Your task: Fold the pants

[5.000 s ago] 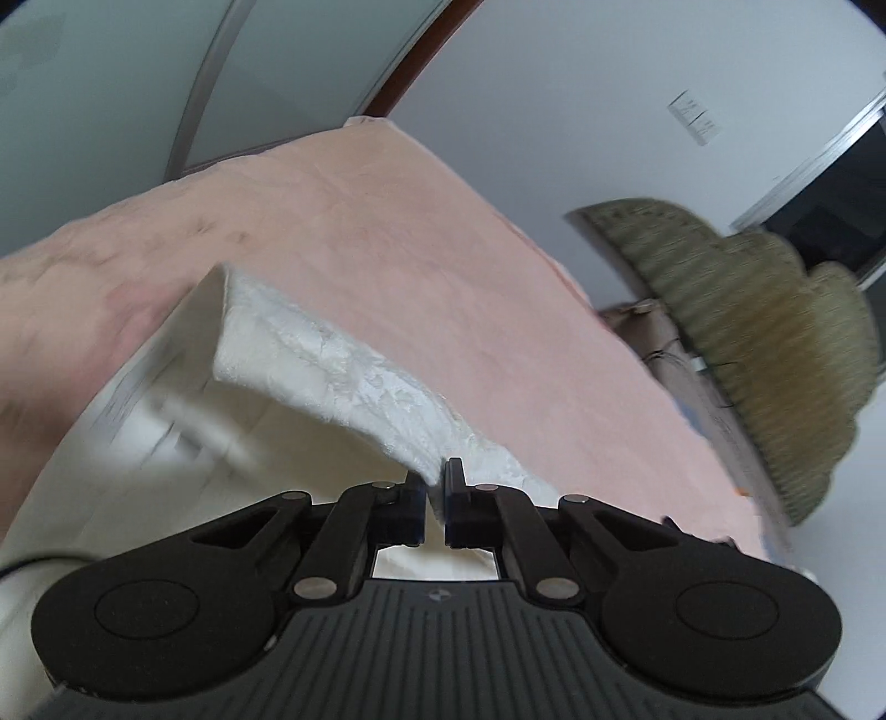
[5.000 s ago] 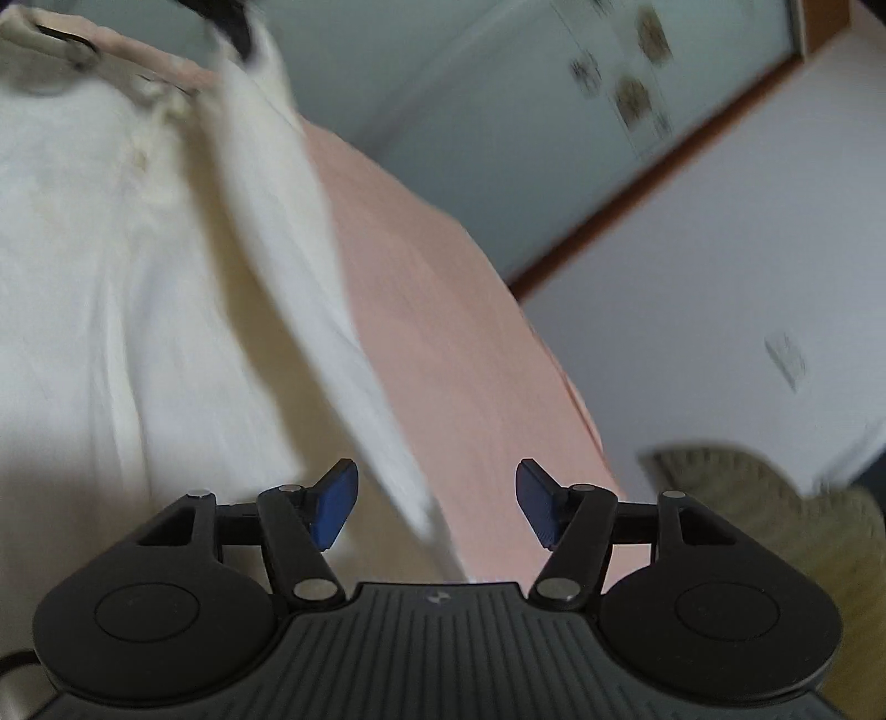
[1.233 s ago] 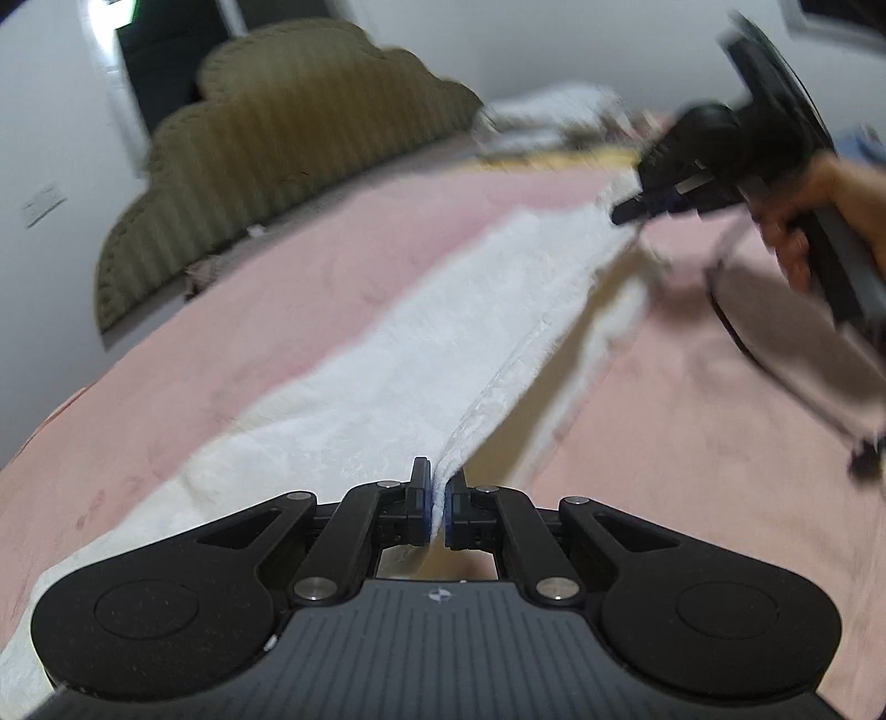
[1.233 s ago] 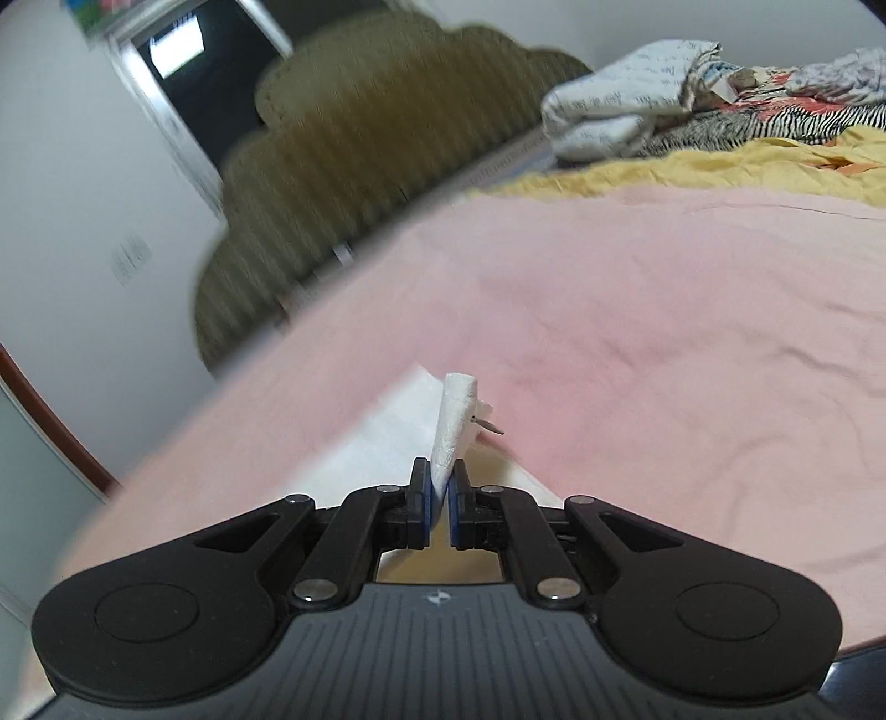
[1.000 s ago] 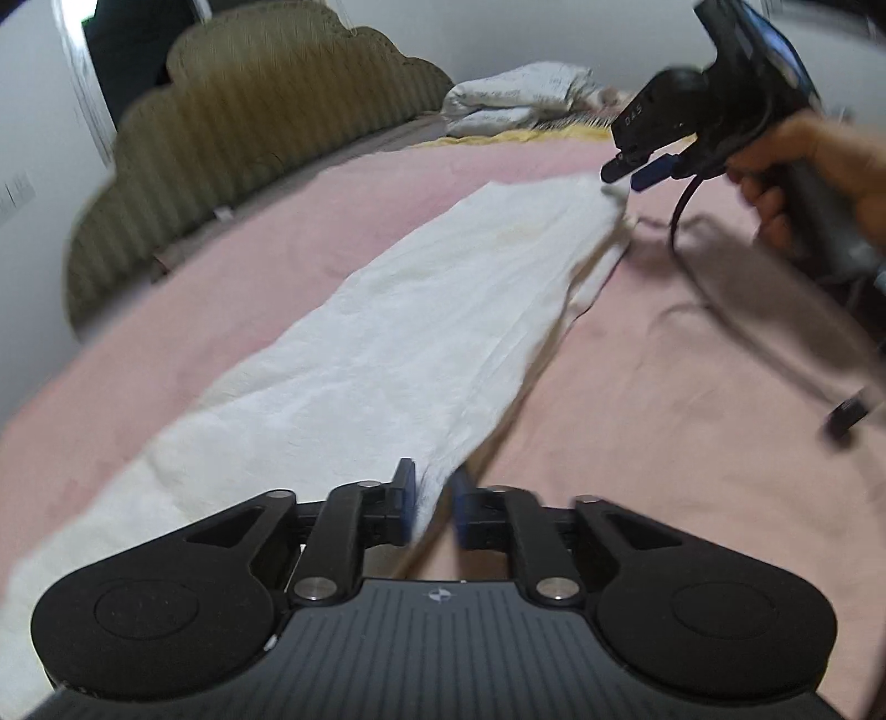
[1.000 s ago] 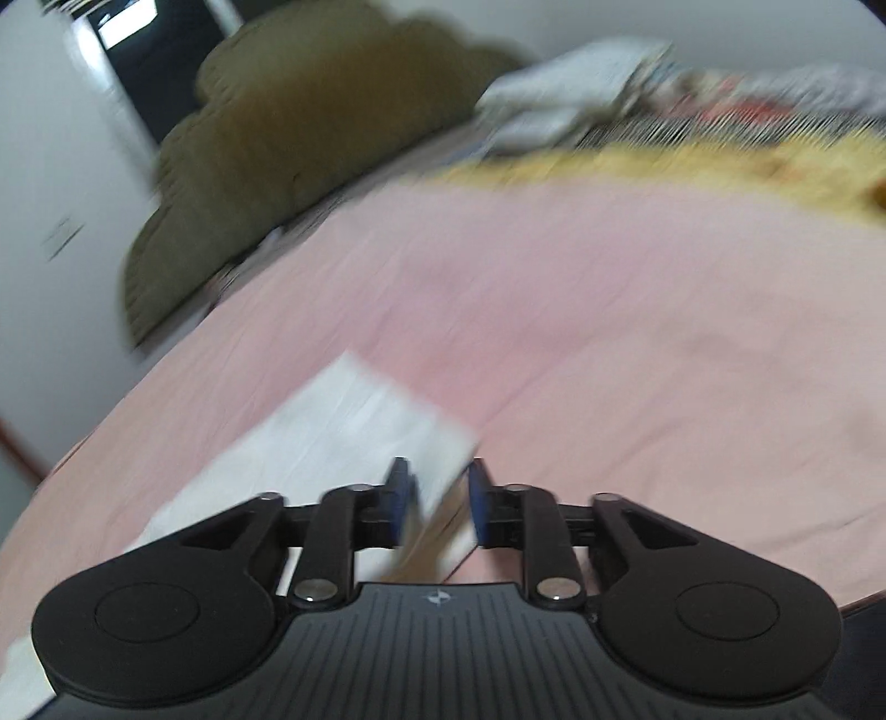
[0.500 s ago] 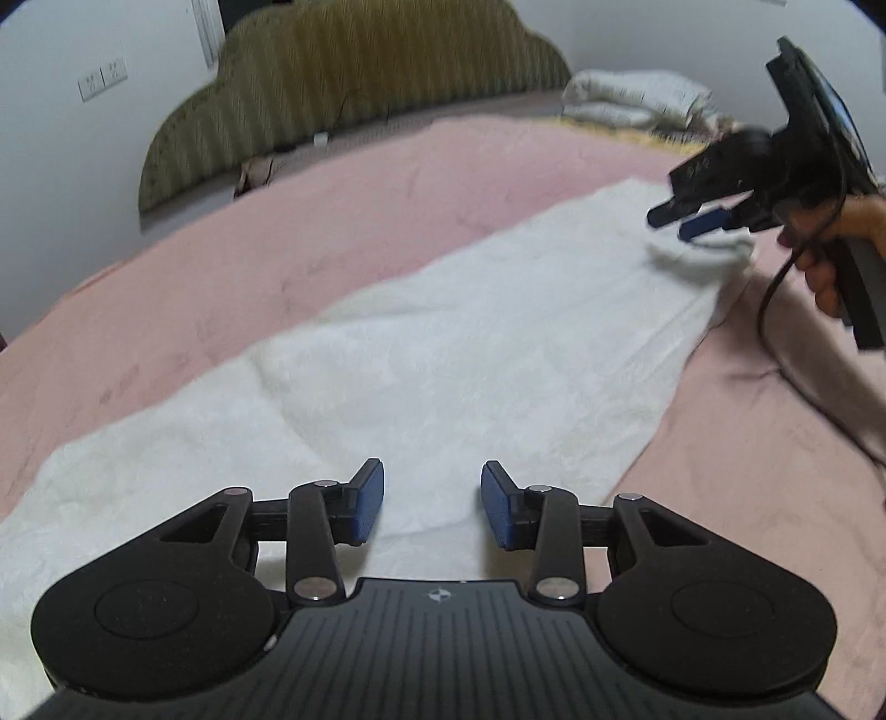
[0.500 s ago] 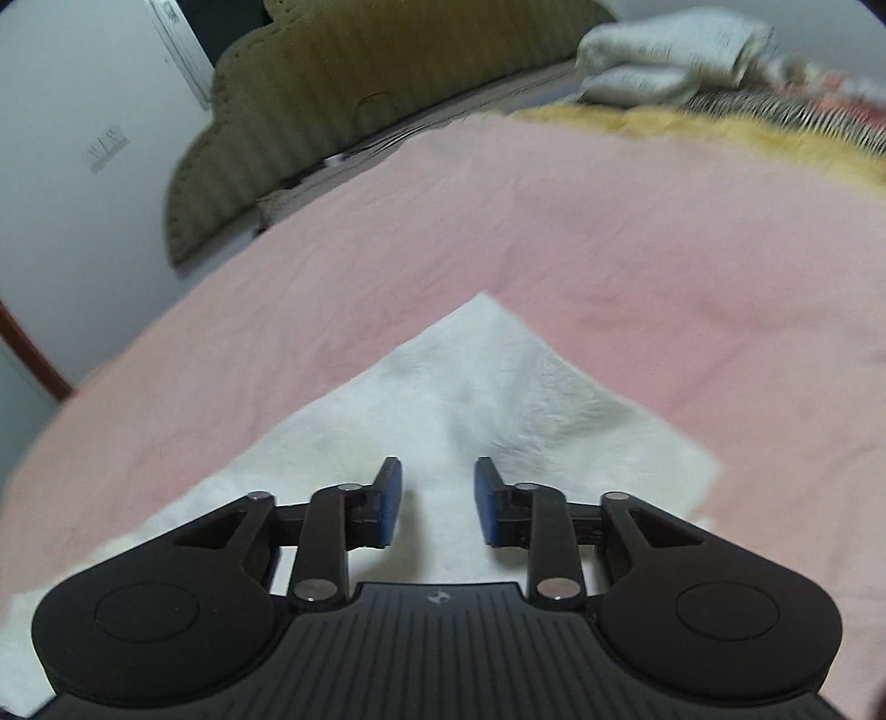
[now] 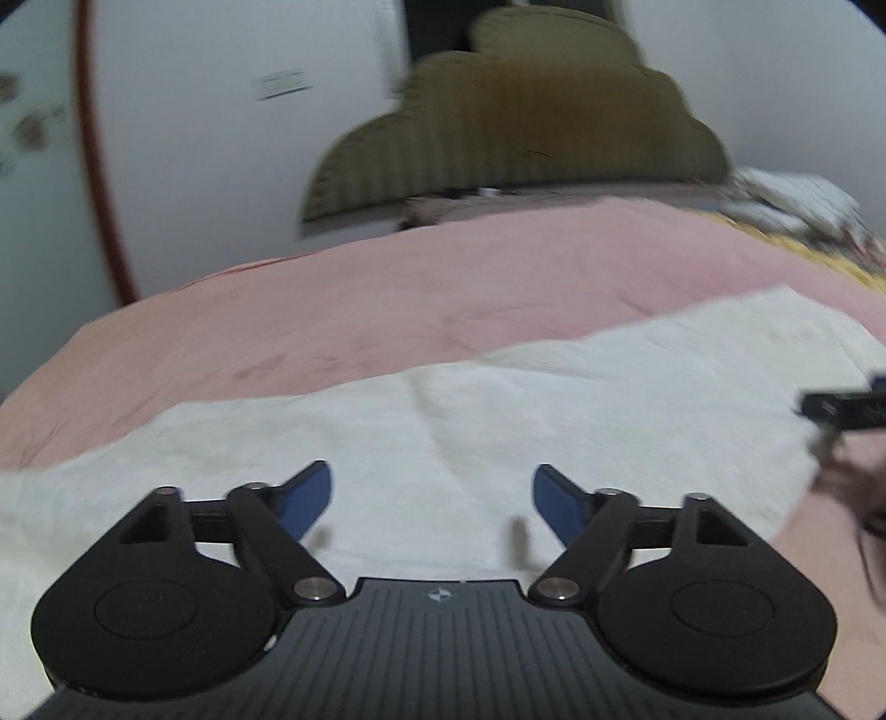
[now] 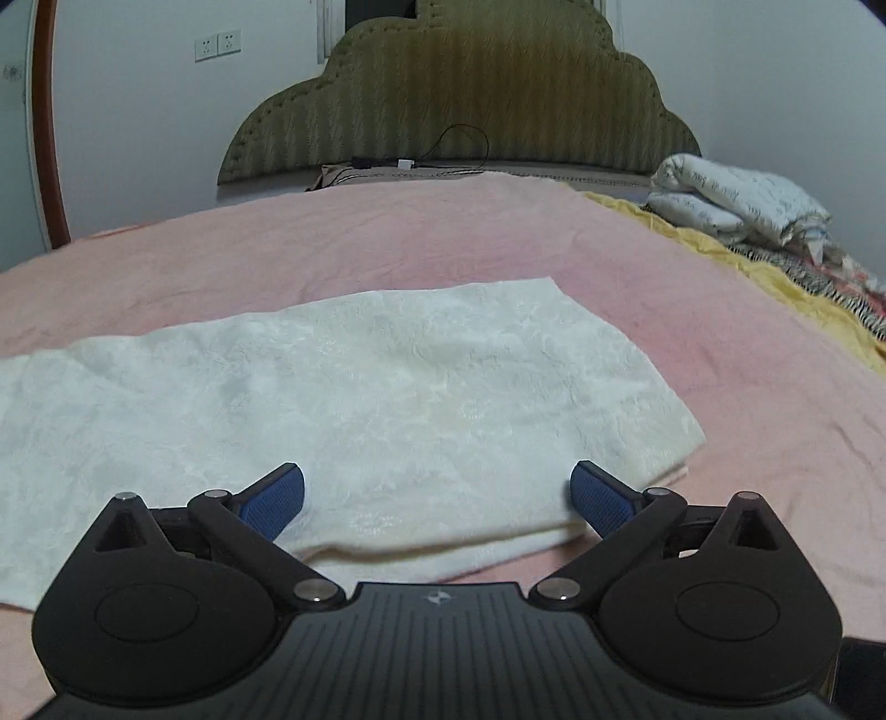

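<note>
Left wrist view: the left gripper (image 9: 432, 493) hangs released above one cream-white textured pair of pants (image 9: 498, 421), its two jaws having just spread, nothing between them. The pants lie flat across the pink bedspread (image 9: 387, 299).

Right wrist view: the right gripper (image 10: 437, 493), jaws likewise just widened and empty, hovers over the pants (image 10: 360, 399), below one olive scalloped headboard (image 10: 470, 94). Two wall sockets (image 10: 217, 43) sit left of that headboard.

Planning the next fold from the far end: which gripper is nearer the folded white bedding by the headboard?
Right. The right gripper sits at the pants' end toward the folded bedding; the left gripper is farther along the pants.
</note>
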`<state>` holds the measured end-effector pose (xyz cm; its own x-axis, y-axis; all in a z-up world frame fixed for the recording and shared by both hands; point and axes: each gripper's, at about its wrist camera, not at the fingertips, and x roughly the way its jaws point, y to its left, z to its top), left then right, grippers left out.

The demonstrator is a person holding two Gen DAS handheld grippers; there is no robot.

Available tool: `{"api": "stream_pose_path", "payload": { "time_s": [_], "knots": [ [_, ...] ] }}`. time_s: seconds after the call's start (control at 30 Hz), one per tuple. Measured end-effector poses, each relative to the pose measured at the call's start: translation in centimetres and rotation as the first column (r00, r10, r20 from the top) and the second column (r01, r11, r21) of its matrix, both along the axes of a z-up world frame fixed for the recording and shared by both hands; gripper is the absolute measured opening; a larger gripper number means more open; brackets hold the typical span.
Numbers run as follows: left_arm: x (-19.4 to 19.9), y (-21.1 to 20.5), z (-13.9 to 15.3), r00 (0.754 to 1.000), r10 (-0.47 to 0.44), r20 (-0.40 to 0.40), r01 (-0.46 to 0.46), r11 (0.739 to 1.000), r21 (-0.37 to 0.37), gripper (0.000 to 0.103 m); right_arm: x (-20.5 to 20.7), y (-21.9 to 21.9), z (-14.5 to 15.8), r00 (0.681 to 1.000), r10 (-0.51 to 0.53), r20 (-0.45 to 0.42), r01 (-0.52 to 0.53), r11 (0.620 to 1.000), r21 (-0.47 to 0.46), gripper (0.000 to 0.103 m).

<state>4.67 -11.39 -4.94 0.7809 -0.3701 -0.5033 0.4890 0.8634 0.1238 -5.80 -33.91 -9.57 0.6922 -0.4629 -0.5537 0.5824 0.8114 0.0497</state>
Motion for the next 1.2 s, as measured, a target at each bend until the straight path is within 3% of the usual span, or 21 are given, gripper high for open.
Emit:
{"api": "stream_pose_path", "payload": {
  "time_s": [0.13,0.23,0.43,0.6,0.7,0.77,0.8,0.83,0.9,1.0,1.07,1.13,1.2],
  "knots": [
    [0.4,-0.1,-1.2,0.996,-0.026,-0.09,0.03,0.998,0.053,0.092,-3.3,-0.8,1.4,0.988,-0.041,0.151,0.018,0.989,0.148,0.103],
    [-0.8,-0.7,-1.5,0.998,-0.056,-0.022,0.058,0.995,0.084,0.093,-5.3,-1.9,2.1,0.972,-0.094,0.214,0.038,0.967,0.252,0.103],
    [-1.9,-1.3,-2.0,0.992,-0.122,0.022,0.119,0.987,0.108,0.094,-6.3,-3.3,0.9,0.969,-0.151,0.198,0.055,0.905,0.421,0.103],
    [-1.2,-1.1,-2.3,0.993,-0.114,-0.011,0.114,0.989,0.094,0.098,-5.1,-4.3,0.2,0.959,-0.159,0.237,0.039,0.896,0.443,0.096],
    [-0.8,-1.1,-2.2,0.994,-0.107,-0.024,0.108,0.99,0.088,0.1,-4.4,-5.9,-0.1,0.939,-0.22,0.266,0.072,0.878,0.473,0.078],
    [-0.8,-1.1,-2.2,0.994,-0.105,-0.029,0.107,0.991,0.085,0.1,-4.1,-7.0,-0.4,0.92,-0.278,0.277,0.109,0.86,0.499,0.055],
    [-0.7,-1.1,-2.0,0.994,-0.105,-0.033,0.107,0.991,0.082,0.1,-4.1,-7.5,-0.5,0.91,-0.304,0.281,0.126,0.85,0.511,0.048],
    [-0.6,-1.1,-1.9,0.994,-0.104,-0.039,0.107,0.991,0.075,0.097,-4.1,-7.9,-0.8,0.899,-0.333,0.284,0.144,0.837,0.529,0.033],
    [-0.1,-0.8,-1.2,0.994,-0.097,-0.058,0.1,0.994,0.042,0.094,-4.0,-8.4,-1.0,0.882,-0.366,0.297,0.154,0.82,0.552,0.022],
    [1.5,0.3,0.5,0.991,-0.065,-0.12,0.058,0.996,-0.062,0.094,-3.6,-7.6,0.2,0.881,-0.342,0.328,0.153,0.86,0.486,0.017],
    [3.6,1.3,1.6,0.97,-0.063,-0.234,0.023,0.985,-0.168,0.094,-2.6,-6.4,1.8,0.902,-0.278,0.331,0.146,0.916,0.373,0.015],
    [6.2,2.6,2.0,0.919,-0.094,-0.383,-0.032,0.95,-0.31,0.093,-1.1,-4.2,3.7,0.935,-0.175,0.309,0.116,0.973,0.201,0.015],
    [8.4,3.6,2.0,0.843,-0.171,-0.511,-0.097,0.884,-0.457,0.093,0.7,-0.7,5.3,0.967,-0.024,0.252,0.031,0.999,-0.023,0.015]
  ]
}}
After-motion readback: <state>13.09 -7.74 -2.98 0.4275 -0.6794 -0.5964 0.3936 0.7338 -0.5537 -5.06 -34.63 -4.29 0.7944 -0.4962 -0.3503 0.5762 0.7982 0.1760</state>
